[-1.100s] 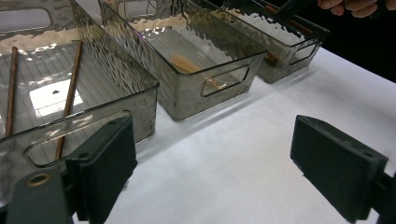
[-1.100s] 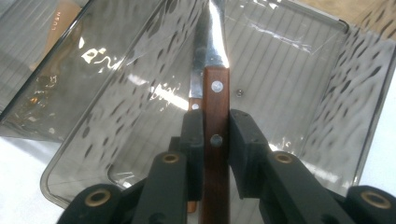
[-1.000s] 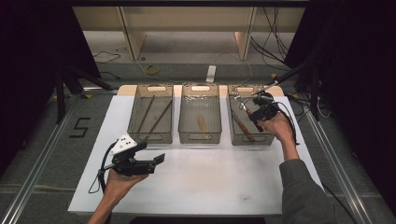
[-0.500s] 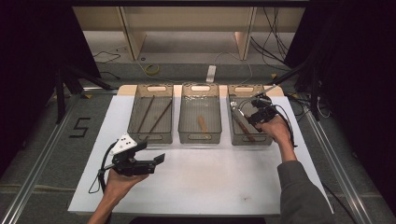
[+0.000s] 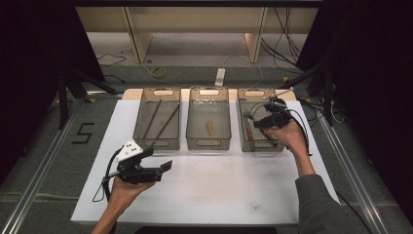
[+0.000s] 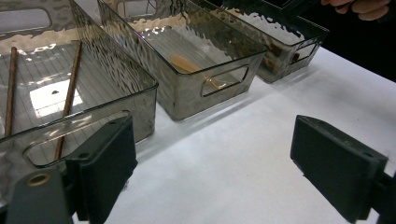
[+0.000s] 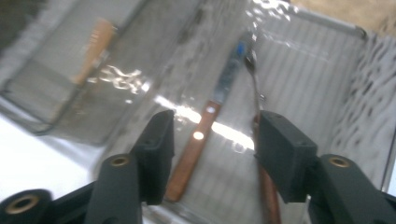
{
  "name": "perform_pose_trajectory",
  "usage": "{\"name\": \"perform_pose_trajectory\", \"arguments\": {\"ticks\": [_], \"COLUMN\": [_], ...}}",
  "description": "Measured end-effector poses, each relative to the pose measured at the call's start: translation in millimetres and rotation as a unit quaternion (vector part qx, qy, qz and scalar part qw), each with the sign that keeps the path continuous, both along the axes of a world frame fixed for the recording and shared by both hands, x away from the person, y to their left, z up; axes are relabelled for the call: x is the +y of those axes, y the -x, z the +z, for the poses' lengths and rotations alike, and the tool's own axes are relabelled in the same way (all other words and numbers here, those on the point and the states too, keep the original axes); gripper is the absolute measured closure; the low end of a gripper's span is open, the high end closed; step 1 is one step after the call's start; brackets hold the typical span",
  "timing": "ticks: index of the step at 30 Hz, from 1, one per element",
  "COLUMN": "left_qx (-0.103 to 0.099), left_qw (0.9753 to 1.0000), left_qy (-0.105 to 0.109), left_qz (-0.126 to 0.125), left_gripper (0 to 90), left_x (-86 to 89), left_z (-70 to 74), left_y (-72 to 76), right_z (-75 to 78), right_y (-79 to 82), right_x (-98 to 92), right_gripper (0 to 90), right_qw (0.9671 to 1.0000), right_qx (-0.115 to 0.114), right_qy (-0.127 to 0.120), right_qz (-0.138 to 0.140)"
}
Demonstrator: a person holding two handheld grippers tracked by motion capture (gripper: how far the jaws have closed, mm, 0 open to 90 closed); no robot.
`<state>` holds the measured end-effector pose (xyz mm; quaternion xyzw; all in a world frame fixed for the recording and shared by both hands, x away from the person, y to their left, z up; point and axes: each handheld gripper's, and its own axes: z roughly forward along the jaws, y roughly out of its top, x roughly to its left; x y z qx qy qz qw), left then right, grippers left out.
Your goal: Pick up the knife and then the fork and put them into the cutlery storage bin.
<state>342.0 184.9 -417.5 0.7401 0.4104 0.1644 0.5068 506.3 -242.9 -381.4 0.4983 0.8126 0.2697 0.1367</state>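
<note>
Right claw (image 7: 212, 154) wide open, jaws straddling the wooden-handled knife (image 7: 205, 126) lying flat in the right bin (image 5: 245, 144). Light, stiff; blade slick, so grip the handle mid-length. Left claw (image 5: 160, 168) open, hovering over the tabletop (image 5: 219, 190).

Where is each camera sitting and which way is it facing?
High view: fixed above the person's side, looking forward and down on the table with three bins; both forearms, left tool and right tool show.
Left gripper view: rides the left tool, low over the table, facing the bins; its open jaws show.
Right gripper view: rides the right tool, looking down into the right bin at a knife; open jaws show.
Shared: the middle bin's wooden piece.
</note>
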Motion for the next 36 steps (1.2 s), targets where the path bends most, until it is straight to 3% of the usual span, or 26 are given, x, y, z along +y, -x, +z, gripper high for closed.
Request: {"name": "perform_pose_trajectory", "arguments": {"ticks": [5,9,17,24,26,36], "left_qx": [0.000,0.000,0.001,0.001,0.001,0.001], "left_qw": [1.0000,1.0000,1.0000,1.0000,1.0000,1.0000], "left_qy": [-0.001,0.001,0.000,0.002,0.000,0.001], "left_qz": [0.000,0.000,-0.003,-0.002,-0.003,-0.005], "left_gripper": [13.6,13.6,13.6,13.6,13.6,13.6], "left_x": [-0.2,-0.4,-0.3,-0.9,-0.6,-0.5], "left_z": [0.1,0.0,0.3,0.2,0.4,0.9], "left_y": [0.2,0.1,0.2,0.1,0.4,0.8], "right_z": [9.0,11.7,6.5,0.5,-2.3,-11.4], "right_y": [18.5,32.9,65.0,90.1,94.8,114.0], "right_x": [7.3,12.1,24.8,34.5,36.9,37.2], "right_gripper": [41.0,38.8,36.0,33.8,33.6,29.6], "right_qw": [0.9994,0.9985,0.9943,0.9879,0.9871,0.9821], "right_qx": [-0.031,-0.044,-0.079,-0.088,-0.087,-0.098], "right_qy": [-0.005,-0.014,-0.041,-0.087,-0.089,-0.124], "right_qz": [0.016,0.028,0.058,0.094,0.100,0.103]}}
